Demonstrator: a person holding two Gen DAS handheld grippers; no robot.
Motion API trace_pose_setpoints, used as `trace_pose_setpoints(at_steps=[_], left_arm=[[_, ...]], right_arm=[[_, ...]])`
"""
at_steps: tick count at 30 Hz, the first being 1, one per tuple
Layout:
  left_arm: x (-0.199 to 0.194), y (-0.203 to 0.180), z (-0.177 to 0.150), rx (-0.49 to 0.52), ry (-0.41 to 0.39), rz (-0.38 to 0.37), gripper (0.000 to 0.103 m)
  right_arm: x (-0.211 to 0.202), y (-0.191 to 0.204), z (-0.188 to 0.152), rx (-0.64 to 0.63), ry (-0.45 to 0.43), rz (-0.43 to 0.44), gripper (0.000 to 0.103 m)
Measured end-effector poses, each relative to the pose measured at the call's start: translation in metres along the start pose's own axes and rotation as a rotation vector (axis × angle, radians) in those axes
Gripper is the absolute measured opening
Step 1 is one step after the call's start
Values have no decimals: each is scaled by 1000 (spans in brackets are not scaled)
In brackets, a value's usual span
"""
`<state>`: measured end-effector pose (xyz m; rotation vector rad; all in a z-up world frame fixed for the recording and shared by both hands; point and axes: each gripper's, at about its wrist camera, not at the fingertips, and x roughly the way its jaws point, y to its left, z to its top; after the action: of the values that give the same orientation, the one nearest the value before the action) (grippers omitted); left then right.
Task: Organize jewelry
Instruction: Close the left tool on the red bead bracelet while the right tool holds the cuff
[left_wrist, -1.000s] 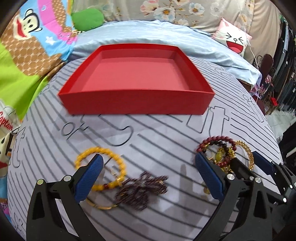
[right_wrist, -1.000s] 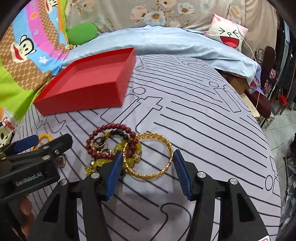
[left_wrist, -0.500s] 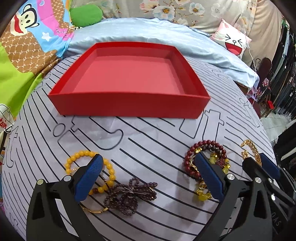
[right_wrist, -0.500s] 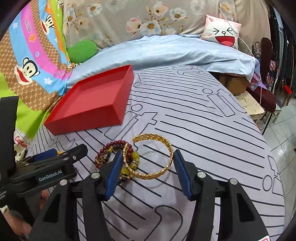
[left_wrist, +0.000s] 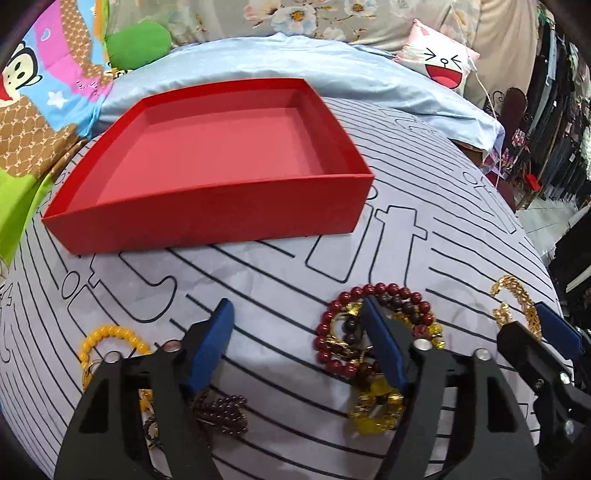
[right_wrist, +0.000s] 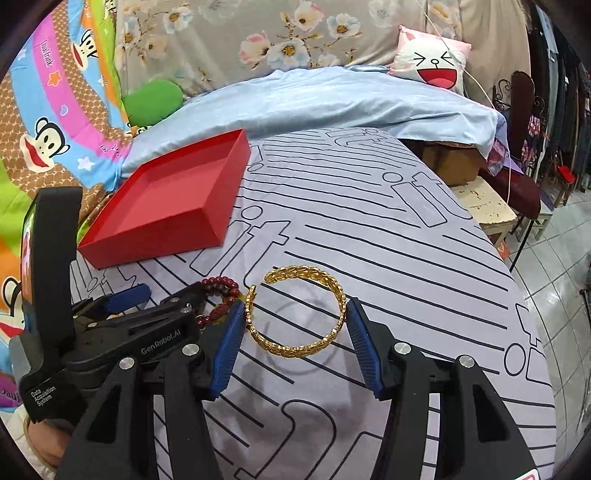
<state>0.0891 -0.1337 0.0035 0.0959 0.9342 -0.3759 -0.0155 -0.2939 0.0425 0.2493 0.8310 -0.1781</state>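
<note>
Two grippers work over a striped cloth (right_wrist: 424, 258). The right gripper (right_wrist: 293, 334) pinches a gold bangle (right_wrist: 295, 345) by its sides, one blue pad against each edge; the bangle lies flat between the jaws, its open gap at the far left, pointing away from the camera. Just left of the right gripper's left jaw sits the left gripper (left_wrist: 299, 345), its jaws partly spread and just now closing, nothing pressed between its pads. In the left wrist view, bare cloth lies between those jaws; its right finger (left_wrist: 384, 350) stands over a red bead bracelet (left_wrist: 332, 332), which is tangled with yellow and gold pieces (left_wrist: 375, 410) near the finger's base, how many I cannot tell. Outside its left jaw lie one yellow bead bracelet (left_wrist: 107, 334) and, nearer the camera, one dark bead string (left_wrist: 221, 410), partly hidden by the finger. Beyond both pairs of jaws stands one red box (left_wrist: 221, 218), open on top with nothing in it, its long side across the left wrist view. Behind it lies a blue sheet (right_wrist: 332, 103).
</note>
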Motion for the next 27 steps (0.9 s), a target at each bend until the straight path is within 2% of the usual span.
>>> trace_pose_setpoints(at_steps=[4, 6, 8, 16, 21, 22, 24, 27], left_arm=[[-2, -5, -2, 36, -2, -20, 48], [-6, -4, -6, 50, 6, -32, 29], [-9, 1, -11, 56, 12, -25, 17], [-36, 37, -37, 8, 42, -10, 14], [-45, 47, -37, -35, 35, -27, 14], [-45, 47, -35, -43, 32, -37, 16], [-43, 47, -31, -51, 24, -30, 36], [-36, 45, -28, -51, 23, -28, 38]], right_arm=[[1, 0, 0, 3, 4, 5, 54], [1, 1, 0, 0, 3, 8, 54], [0, 2, -1, -1, 4, 13, 54], [1, 17, -4, -24, 14, 44, 54], [-2, 28, -5, -51, 13, 63, 54], [-2, 30, -6, -55, 13, 66, 54], [-3, 33, -5, -61, 11, 68, 54], [-4, 35, -6, -66, 9, 68, 54]])
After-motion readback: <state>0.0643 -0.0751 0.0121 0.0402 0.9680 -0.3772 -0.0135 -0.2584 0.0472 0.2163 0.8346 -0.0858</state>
